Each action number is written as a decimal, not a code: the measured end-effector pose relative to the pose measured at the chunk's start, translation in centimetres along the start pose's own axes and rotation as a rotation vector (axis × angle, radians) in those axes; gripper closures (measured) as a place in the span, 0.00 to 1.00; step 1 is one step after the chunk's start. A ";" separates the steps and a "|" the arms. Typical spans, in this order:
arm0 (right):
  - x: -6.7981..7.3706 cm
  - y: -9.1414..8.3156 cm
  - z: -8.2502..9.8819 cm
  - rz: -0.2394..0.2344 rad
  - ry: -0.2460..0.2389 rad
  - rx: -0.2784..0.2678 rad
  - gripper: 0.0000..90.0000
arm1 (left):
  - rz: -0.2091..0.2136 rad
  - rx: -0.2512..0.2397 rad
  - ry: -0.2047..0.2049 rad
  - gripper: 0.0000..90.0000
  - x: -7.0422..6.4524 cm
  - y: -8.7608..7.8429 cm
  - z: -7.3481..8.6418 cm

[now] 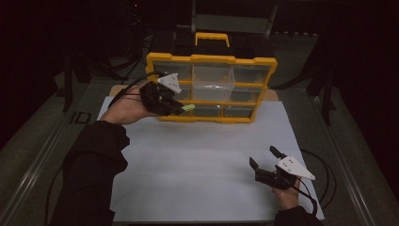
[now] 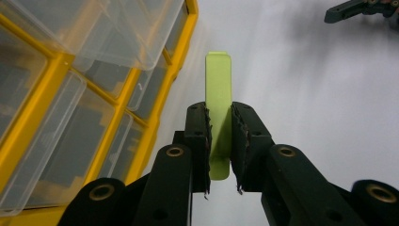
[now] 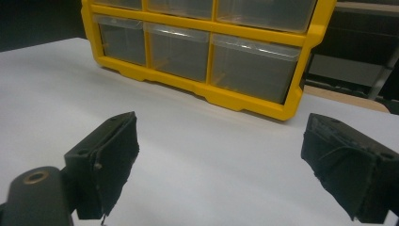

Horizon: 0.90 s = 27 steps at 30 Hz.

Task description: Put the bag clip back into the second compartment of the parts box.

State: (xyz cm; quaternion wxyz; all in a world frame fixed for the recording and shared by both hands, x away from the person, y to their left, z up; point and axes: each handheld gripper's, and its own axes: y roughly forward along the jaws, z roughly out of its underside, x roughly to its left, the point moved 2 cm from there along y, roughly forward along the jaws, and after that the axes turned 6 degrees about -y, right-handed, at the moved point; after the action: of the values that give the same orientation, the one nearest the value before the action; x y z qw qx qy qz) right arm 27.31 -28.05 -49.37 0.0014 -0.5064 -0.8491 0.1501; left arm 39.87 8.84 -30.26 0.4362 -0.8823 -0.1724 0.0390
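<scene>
1. Left gripper pinches a flat lime-green strip between its pads, just in front of the yellow organizer with clear drawers, one drawer pulled out.
2. White sheet covers the table; the room is dark; no readable writing.
3. Right gripper, jaws spread, is near the sheet's right edge.

One yellow drawer cabinet with nine clear drawers in three rows, one green strip, two grippers, one white sheet on the table
</scene>
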 end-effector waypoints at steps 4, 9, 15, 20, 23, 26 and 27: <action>-0.1 0.0 0.0 0.003 -0.001 -0.003 0.13 | 0.002 -0.004 0.001 0.87 0.1 -0.4 -0.2; -0.1 -0.1 0.0 0.004 0.004 -0.003 0.13 | -0.003 -0.017 0.008 0.87 0.1 -0.9 -0.6; -0.1 0.0 0.0 0.004 -0.001 -0.001 0.13 | -0.007 -0.018 0.011 0.87 0.2 -1.5 -1.0; 0.0 0.0 0.0 0.004 0.000 0.000 0.13 | -0.006 -0.025 0.012 0.87 0.4 -1.8 -1.3; -0.1 0.0 0.0 0.004 -0.001 -0.001 0.13 | -0.006 -0.026 0.012 0.87 0.5 -1.9 -1.5; 0.0 0.0 0.0 0.003 -0.001 0.000 0.13 | -0.010 -0.023 0.014 0.87 0.6 -2.1 -1.7; 0.0 0.0 0.0 0.003 -0.001 0.000 0.13 | -0.009 -0.023 0.015 0.87 0.6 -2.2 -1.8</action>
State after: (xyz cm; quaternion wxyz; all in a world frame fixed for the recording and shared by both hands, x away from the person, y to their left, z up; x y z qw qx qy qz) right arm 27.32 -28.09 -49.38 0.0007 -0.5075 -0.8484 0.1504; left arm 40.25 8.87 -27.40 0.4274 -0.8868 -0.1736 0.0286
